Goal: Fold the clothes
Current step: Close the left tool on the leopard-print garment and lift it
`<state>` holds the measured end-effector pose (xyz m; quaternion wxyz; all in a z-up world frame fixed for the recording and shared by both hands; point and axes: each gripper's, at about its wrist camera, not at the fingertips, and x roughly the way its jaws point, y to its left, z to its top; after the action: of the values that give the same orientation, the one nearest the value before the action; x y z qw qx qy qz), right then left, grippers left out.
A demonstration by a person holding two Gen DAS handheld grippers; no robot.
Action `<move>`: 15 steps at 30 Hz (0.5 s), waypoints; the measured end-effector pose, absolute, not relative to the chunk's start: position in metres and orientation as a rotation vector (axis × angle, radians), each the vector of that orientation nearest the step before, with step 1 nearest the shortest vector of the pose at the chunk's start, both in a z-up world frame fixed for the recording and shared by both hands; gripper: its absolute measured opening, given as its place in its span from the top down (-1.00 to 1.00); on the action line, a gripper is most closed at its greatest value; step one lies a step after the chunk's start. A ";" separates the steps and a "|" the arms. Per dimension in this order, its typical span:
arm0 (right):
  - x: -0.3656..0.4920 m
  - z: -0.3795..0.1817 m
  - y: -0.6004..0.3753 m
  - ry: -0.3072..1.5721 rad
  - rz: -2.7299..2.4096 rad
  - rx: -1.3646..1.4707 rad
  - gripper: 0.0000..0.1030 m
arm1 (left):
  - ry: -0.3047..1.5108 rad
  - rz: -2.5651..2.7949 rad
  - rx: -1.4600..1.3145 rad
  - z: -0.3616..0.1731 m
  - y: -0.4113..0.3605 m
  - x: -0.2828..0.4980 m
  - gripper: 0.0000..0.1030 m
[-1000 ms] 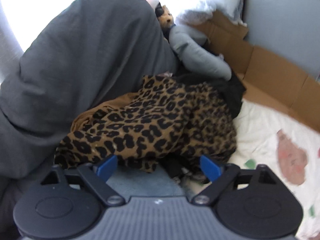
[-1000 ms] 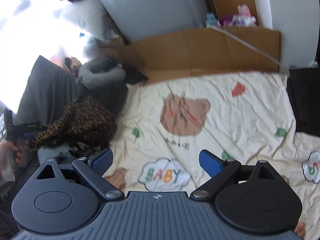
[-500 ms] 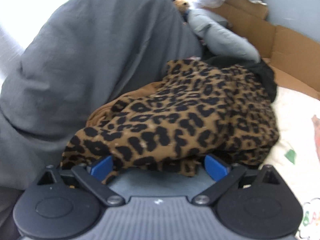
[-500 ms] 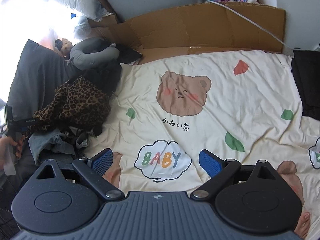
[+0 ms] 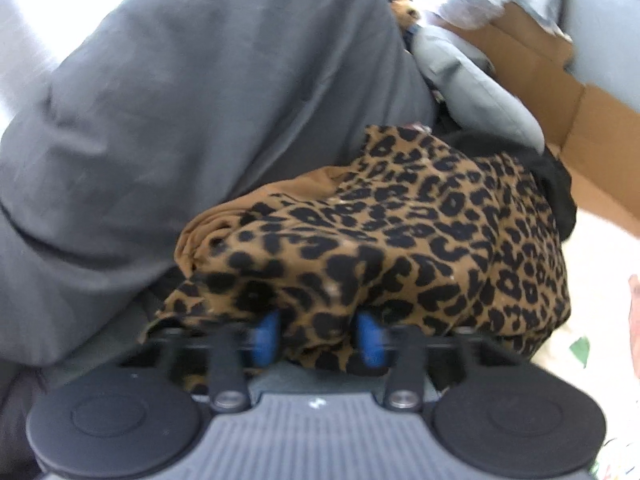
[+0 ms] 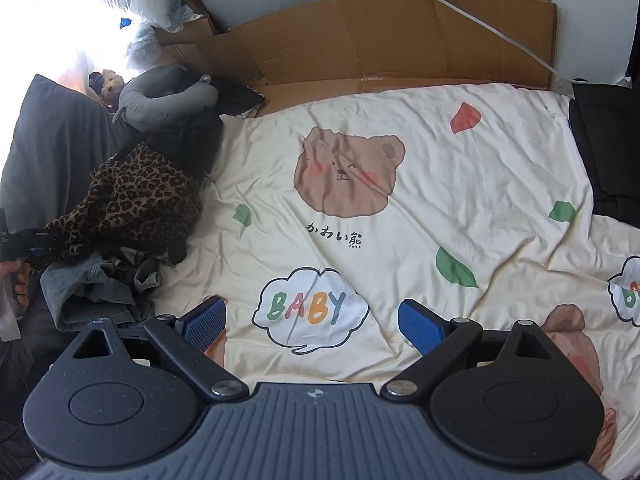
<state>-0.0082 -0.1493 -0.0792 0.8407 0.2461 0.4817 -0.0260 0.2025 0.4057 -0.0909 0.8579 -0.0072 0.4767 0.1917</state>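
The left gripper (image 5: 318, 334) is right in the pile, its two blue pads (image 5: 267, 334) drawn close with a fold of the leopard-print garment (image 5: 400, 240) bunched between them. It is pinching that near hem, though the view is blurred there. The garment lies heaped against a big grey pillow (image 5: 180, 112), which fills the left half of the left wrist view. A black garment (image 5: 556, 184) peeks out at the far edge of the leopard cloth, and a grey neck pillow (image 5: 472, 76) sits behind it, beside brown cardboard (image 5: 580, 120).

Over on the right wrist view, the right gripper (image 6: 312, 322) hangs above the cream bedsheet (image 6: 460, 184), its blue pads (image 6: 420, 322) spread wide with nothing between them. Under it sits the printed BABY cloud (image 6: 308, 308), with the bear face (image 6: 348, 172) farther up the sheet. The clothes pile is at the left edge of the bed: the leopard-print piece on top, grey jeans (image 6: 92, 284) crumpled nearer the camera. A small teddy bear (image 6: 107, 84) rests by the neck pillow. Cardboard lines the wall behind the bed, a white cable (image 6: 500, 36) trailing across it.
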 end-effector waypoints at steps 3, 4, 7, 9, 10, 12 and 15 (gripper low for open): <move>-0.009 -0.077 -0.148 1.018 -0.051 0.516 -0.86 | 0.981 0.377 -0.117 -0.083 0.413 0.197 0.90; -0.010 -0.076 -0.148 1.017 -0.050 0.515 -0.86 | 0.973 0.366 -0.139 -0.081 0.414 0.195 0.91; -0.012 -0.072 -0.148 1.010 -0.044 0.519 -0.86 | 0.948 0.332 -0.156 -0.072 0.409 0.193 0.95; -0.013 -0.068 -0.147 1.003 -0.039 0.521 -0.86 | 0.942 0.308 -0.180 -0.069 0.405 0.194 0.96; -0.014 -0.065 -0.147 0.997 -0.035 0.522 -0.86 | 0.941 0.297 -0.190 -0.068 0.403 0.195 0.96; -0.015 -0.061 -0.146 0.987 -0.028 0.522 -0.86 | 0.945 0.283 -0.188 -0.063 0.396 0.192 0.97; -0.017 -0.053 -0.146 0.973 -0.014 0.536 -0.86 | 0.941 0.266 -0.163 -0.053 0.379 0.188 0.97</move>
<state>-0.0168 -0.1457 -0.0526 0.8496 0.2543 0.4620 -0.0068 0.1884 0.3794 -0.0527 0.8796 -0.0782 0.4516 0.1278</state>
